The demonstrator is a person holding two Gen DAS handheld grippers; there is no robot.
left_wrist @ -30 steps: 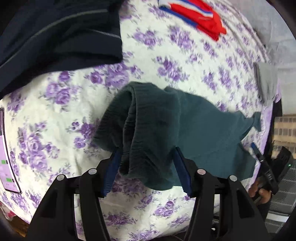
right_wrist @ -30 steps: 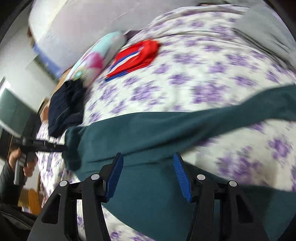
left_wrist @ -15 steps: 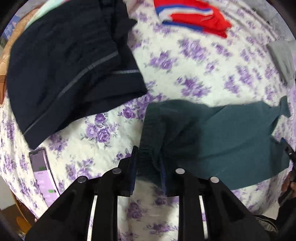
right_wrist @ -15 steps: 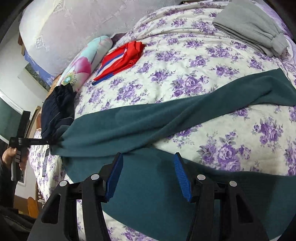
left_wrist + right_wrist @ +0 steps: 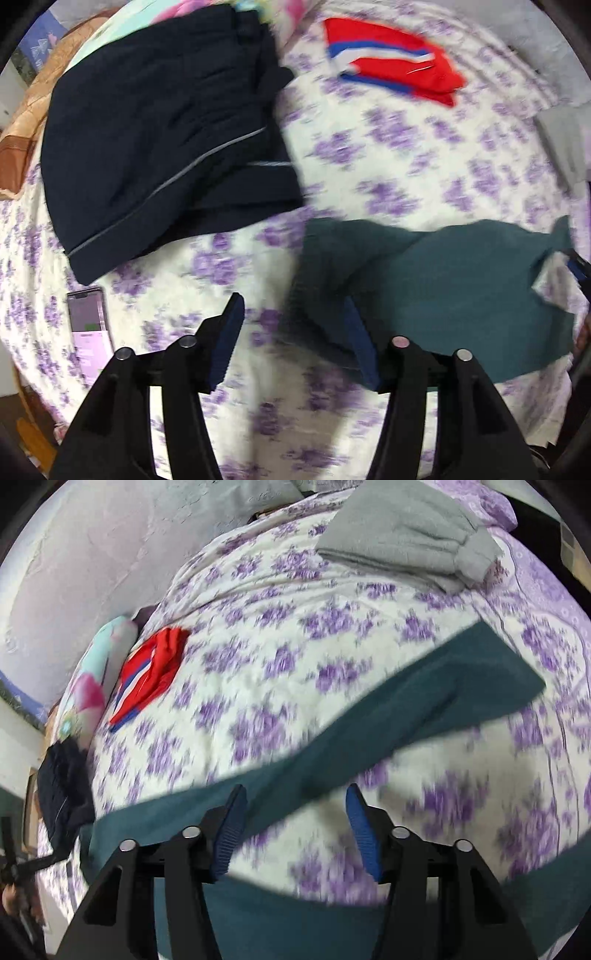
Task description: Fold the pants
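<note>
Pants [image 5: 461, 291] lie flat on the bed [image 5: 388, 155], beside the navy clothes [image 5: 166, 140], legs apart, unfolded. My left tongs [image 5: 291, 339] have just been opening and hold nothing; my right tongs [image 5: 295, 830] have just been narrowing, gaping, empty. All folding remains.

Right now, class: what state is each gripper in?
Left gripper: open, fingers just widened, off the dark teal fabric pants.
Right gripper: open, fingers just narrowing slightly, gripping nothing.

Both views are smeared with blur — the teal pants [image 5: 388, 716] run off the bottom edge, their waist end hidden.
</note>
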